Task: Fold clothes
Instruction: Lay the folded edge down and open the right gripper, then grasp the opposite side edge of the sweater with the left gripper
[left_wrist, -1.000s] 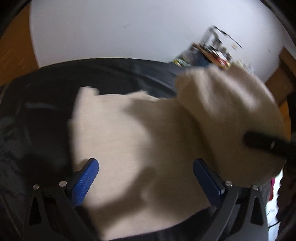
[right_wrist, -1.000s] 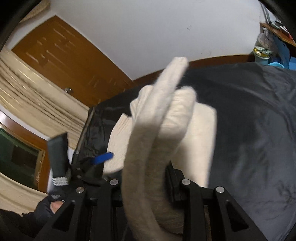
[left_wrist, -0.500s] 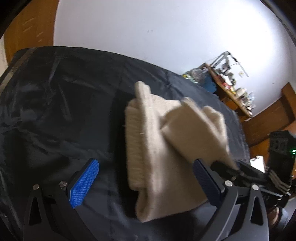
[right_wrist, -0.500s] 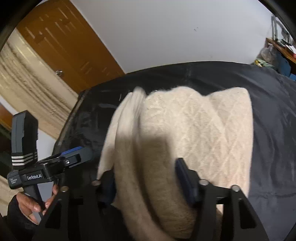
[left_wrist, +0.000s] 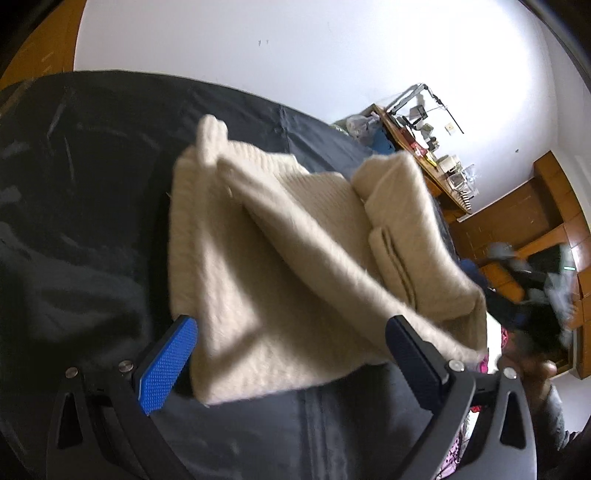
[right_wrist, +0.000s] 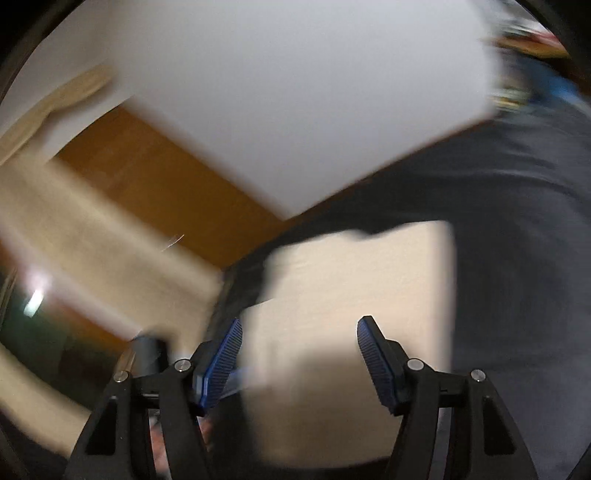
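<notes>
The cream sweater (left_wrist: 295, 258) lies bundled in thick layers on the dark bed cover (left_wrist: 74, 221), between the two claws. Left claw (left_wrist: 291, 354) gapes wide, holding nothing; right claw (right_wrist: 299, 354) likewise — its view is smeared. The top flap (left_wrist: 406, 221) sits loose and could slump, spoiling the fold.

Motion blur is smearing my whole right wrist view, so the cream sweater (right_wrist: 354, 332) is showing no knit; the picture's bottom edge is cutting off its near end. In my left wrist view, my right gripper (left_wrist: 543, 291) is appearing only as a blurred dark shape; its jaws are reading as nothing definite.
</notes>
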